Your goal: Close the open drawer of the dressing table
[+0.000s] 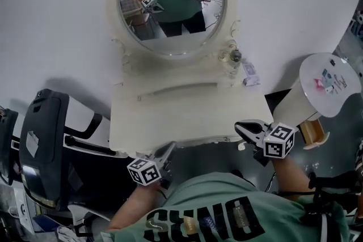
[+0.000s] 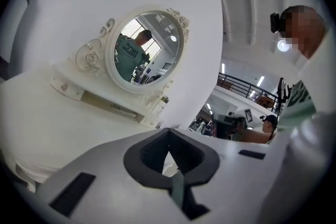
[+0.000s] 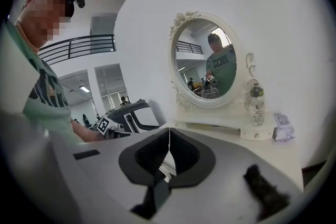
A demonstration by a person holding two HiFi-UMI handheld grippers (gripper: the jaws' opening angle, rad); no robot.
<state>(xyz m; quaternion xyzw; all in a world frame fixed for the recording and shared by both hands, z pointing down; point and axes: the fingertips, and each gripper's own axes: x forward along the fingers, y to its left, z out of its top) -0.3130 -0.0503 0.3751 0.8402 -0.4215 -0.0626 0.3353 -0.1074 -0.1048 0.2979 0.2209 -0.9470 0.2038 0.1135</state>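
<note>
— Where does the dressing table stand?
— Against the white wall, with its oval mirror above. The little shelf drawer under the mirror looks flush.
— And the grippers?
— The left gripper and right gripper hover at the tabletop's front edge. Both are clenched and empty.

Cream-white: the dressing table and the scrolled frame of its oval mirror; the wall is plain white. The left gripper and right gripper have pale grey bodies, black pads, and white cubes bearing black square markers. The shirt is sage green with black lettering. The small box is lilac. The bulky machine is black with white panels.
</note>
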